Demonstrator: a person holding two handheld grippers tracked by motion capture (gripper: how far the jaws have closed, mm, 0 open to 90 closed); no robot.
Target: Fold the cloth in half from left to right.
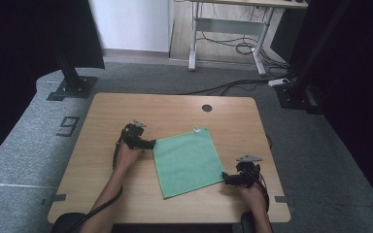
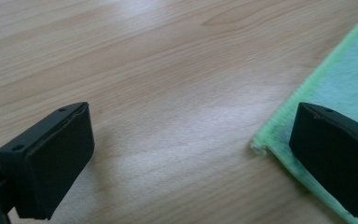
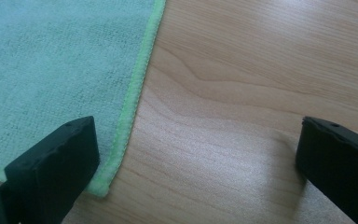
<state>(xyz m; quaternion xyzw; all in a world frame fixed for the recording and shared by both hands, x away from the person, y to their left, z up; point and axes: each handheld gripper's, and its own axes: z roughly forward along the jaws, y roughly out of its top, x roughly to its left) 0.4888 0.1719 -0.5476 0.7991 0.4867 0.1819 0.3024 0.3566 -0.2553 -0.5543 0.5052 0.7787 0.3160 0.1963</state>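
The wooden surface (image 1: 107, 145) carries a green cloth (image 1: 187, 162), lying flat and slightly skewed, a little toward the right edge and nearer the person's edge than the far one. The left gripper (image 1: 149, 144) sits at the cloth's far-left corner, fingers (image 2: 51, 163) spread wide, one finger over the hem and the other over bare wood. The right gripper (image 1: 227, 178) sits at the near-right corner, fingers (image 3: 56, 163) equally spread, straddling the bright green hem (image 3: 130, 107). A small grey tag (image 1: 196, 129) lies at the cloth's far corner. The risk I see: closing too high would miss the thin hem, and a one-sided catch would drag the cloth askew
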